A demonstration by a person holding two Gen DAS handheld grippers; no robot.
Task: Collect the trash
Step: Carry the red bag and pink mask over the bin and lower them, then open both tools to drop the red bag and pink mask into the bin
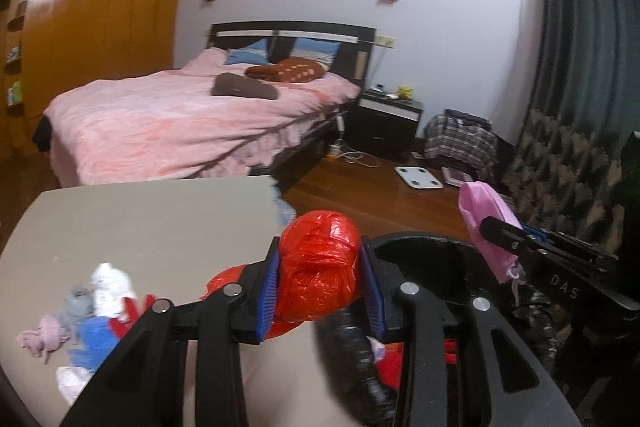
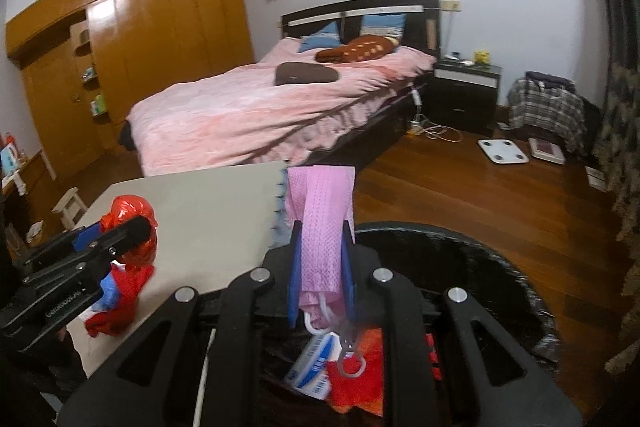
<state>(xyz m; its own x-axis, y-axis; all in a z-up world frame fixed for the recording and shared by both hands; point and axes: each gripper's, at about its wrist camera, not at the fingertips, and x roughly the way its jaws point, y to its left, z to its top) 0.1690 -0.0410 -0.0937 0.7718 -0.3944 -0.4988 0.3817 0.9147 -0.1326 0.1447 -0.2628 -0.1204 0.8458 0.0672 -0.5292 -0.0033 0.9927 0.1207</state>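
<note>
Two hand-held grippers work here: the left hand-held gripper (image 1: 320,283) clamps one crumpled red plastic bag (image 1: 320,267) at centre frame, just left of the black bin (image 1: 420,247). The right hand-held gripper (image 2: 322,267) pinches one pink face mask (image 2: 322,227) above that bin's rim, while several scraps (image 1: 80,323) lie on the table (image 1: 152,219), lower left.

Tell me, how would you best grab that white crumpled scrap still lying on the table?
Take the white scrap by its raised, bunched top, coming straight down from above. It stands a little taller than the grey, pink and blue bits packed round it on the table, so a sideways approach would probably catch those neighbours too.

Glossy crinkled red plastic bag (image 1: 320,267)
</note>
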